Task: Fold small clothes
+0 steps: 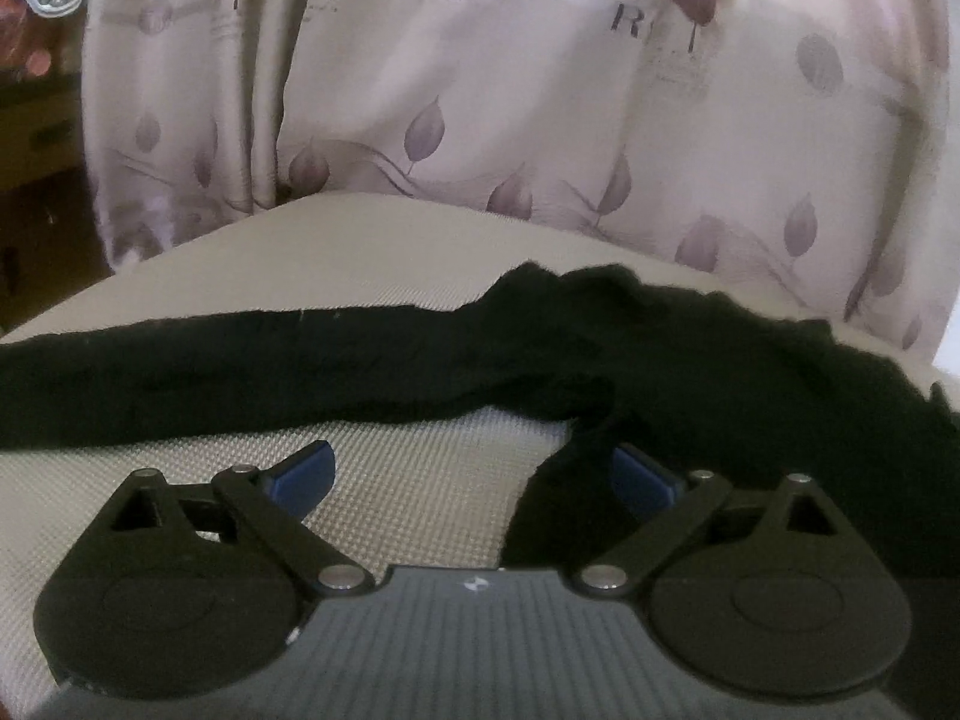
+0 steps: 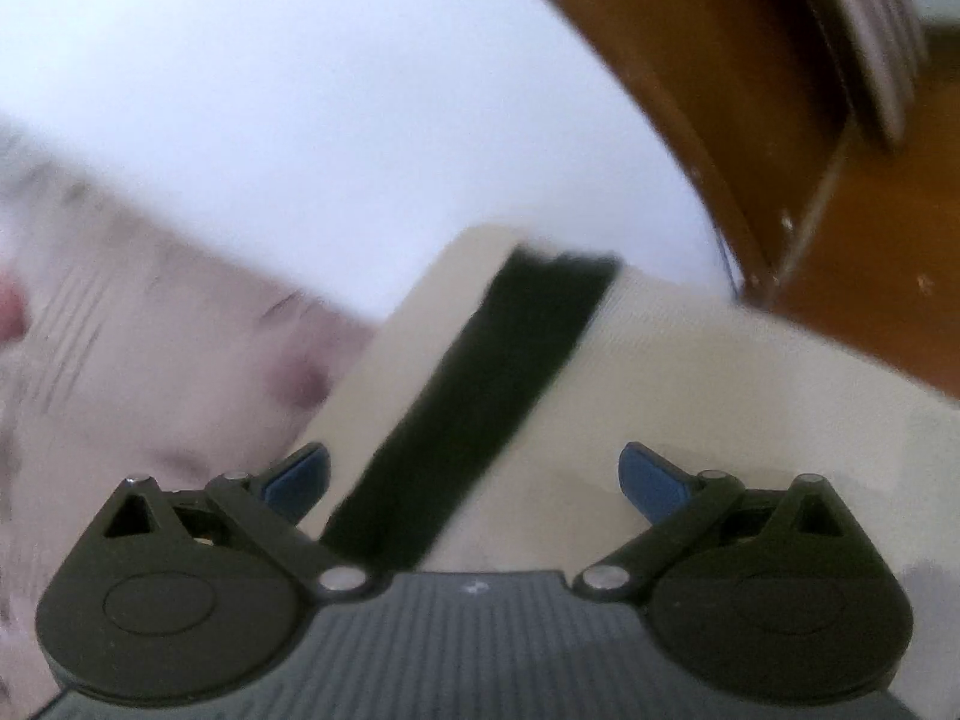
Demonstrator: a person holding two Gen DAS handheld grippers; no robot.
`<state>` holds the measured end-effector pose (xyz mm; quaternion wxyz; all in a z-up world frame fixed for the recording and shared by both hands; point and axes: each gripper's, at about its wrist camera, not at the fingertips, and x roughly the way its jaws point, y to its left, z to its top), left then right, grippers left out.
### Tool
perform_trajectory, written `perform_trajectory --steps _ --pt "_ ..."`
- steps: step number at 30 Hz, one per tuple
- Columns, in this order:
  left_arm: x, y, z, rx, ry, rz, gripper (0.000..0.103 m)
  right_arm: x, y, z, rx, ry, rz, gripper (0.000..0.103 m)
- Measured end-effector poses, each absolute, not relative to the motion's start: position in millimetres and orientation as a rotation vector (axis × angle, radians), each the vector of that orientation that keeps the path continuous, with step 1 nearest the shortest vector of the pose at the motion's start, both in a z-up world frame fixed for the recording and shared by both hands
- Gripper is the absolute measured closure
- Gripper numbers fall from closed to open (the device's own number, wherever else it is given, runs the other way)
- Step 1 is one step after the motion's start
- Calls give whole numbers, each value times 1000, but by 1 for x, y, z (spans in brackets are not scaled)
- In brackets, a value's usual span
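Note:
A long black garment, like a sock or stocking, lies stretched across a beige woven surface. One part bends down toward my left gripper, which is open; the cloth covers part of its right blue fingertip. In the right wrist view the same black strip runs from below the gripper up to the far edge of the beige surface. My right gripper is open and hovers over the strip, its fingers on either side.
A pale curtain with purple leaf prints hangs just behind the surface. A brown wooden frame and white wall stand beyond its far edge. Dark furniture is at the left.

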<state>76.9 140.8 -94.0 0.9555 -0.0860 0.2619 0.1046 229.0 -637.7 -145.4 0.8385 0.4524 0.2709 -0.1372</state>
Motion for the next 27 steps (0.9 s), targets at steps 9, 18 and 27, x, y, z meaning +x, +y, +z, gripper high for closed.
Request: perform_trajectory --steps 9,18,27 --pt "81 142 -103 -197 574 187 1 287 -664 -168 875 502 -309 0" --pt "85 135 -104 -145 606 205 0 296 -654 -172 740 578 -367 94" --pt "85 136 -104 -156 604 202 0 188 -675 -160 868 441 -496 94"
